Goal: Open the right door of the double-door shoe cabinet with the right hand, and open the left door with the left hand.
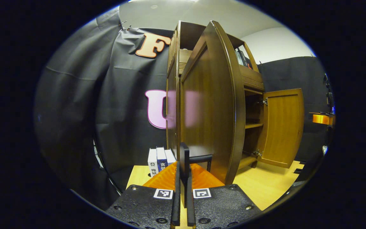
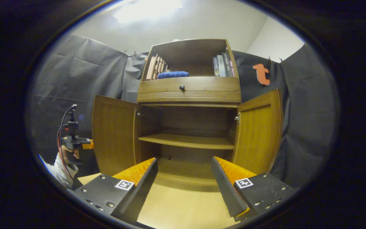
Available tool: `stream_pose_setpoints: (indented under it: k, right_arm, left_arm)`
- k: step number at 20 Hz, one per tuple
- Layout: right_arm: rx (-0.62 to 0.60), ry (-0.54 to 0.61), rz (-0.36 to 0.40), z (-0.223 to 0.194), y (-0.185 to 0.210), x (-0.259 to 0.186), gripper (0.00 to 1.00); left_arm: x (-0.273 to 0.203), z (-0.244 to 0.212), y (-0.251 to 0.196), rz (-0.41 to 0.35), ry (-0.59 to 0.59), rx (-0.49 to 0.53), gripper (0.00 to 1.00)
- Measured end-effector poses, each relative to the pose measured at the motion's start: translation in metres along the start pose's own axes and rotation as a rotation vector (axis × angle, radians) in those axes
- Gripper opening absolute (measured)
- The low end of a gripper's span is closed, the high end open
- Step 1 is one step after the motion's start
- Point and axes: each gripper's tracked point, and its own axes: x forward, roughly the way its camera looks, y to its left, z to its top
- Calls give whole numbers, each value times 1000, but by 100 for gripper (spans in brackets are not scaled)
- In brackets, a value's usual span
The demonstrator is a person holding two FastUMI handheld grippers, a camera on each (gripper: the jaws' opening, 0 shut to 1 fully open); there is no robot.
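- The shoe cabinet [image 2: 189,92] stands on a pale wood counter [image 2: 183,203] before the black cloth wall, seen head-on in the right gripper view and from its left flank in the left gripper view.
- Both lower doors stand open: the left door [image 2: 113,133] swings out toward the viewer's left and the right door [image 2: 259,130] toward the right, baring an inner shelf [image 2: 186,141] that runs across the compartment.
- In the left gripper view the left door [image 1: 211,105] is seen nearly edge-on and close, with the right door [image 1: 281,127] open farther off.
- Above the doors sits a drawer [image 2: 189,88] with a dark round knob, and over it an open top compartment holding upright books [image 2: 222,65] at the right, slanted books at the left and a blue cloth item [image 2: 172,74] lying between them.
- The left hand-held gripper [image 1: 183,178] has its fingers drawn narrow, pressed on a dark handle bar [image 1: 200,158] at the left door's lower edge.
- The right hand-held gripper [image 2: 183,178] is spread wide, gripping nothing, set back from the cabinet and pointed at the open compartment.
- At the left edge of the right gripper view, a hand [image 2: 67,152] grips the left hand-held gripper just beside the left door.
- Three small boxes [image 1: 160,160] stand on the counter by the cabinet's side.
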Motion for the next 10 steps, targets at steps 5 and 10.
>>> stream_pose_setpoints:
  k: [5, 10]
  right_arm:
    - [-33, -3, -6, -3, -6, -10, 97]
    - [-19, 0, 21, -10, -7, -12, 96]
  left_arm:
    - [-1, -1, 0, 29, 29, -3, 20]
    - [-6, -4, 6, 58, 64, -48, 37]
